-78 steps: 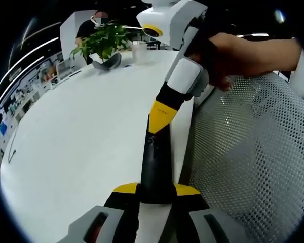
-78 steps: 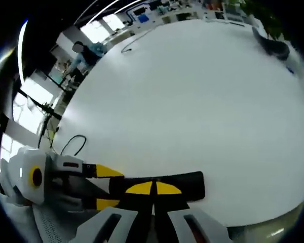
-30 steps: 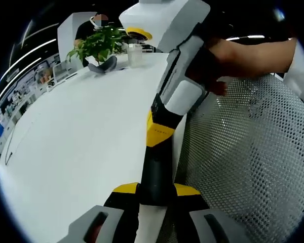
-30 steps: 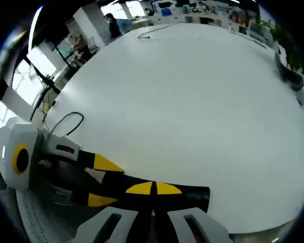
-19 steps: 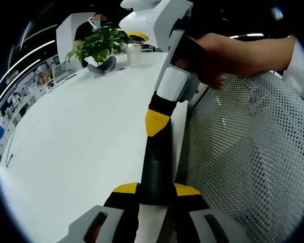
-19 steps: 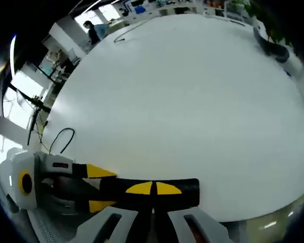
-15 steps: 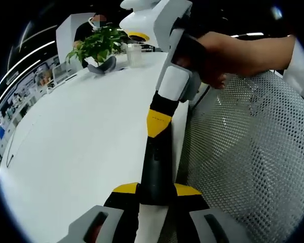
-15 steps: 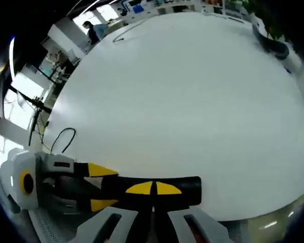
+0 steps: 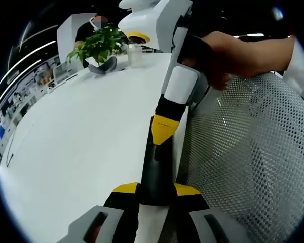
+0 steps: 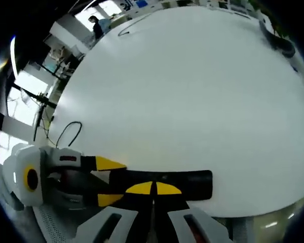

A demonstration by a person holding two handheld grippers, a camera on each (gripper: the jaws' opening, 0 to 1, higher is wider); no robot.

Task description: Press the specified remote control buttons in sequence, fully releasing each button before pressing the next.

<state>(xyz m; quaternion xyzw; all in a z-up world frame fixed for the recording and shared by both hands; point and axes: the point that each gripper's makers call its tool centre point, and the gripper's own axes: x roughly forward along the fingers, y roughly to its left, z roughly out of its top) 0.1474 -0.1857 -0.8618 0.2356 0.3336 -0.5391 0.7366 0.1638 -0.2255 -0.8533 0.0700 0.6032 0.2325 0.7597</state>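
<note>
Remote (image 9: 156, 169) is a slim, rigid, light black bar held over the white desk (image 9: 81, 136) edge, left tool (image 9: 156, 195) clamped on its near end, right tool (image 10: 153, 188) tips closed together on its face; likely slick plastic, so keep gripping the sides.

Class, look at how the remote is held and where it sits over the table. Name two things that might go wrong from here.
1. The left gripper clamps only one end of the black remote, which sits at the edge of the white table; a hard press might tip or slip it over the edge.
2. The right gripper has shut yellow tips touching the remote; its tip is broad, so it might catch a neighbouring button.
</note>
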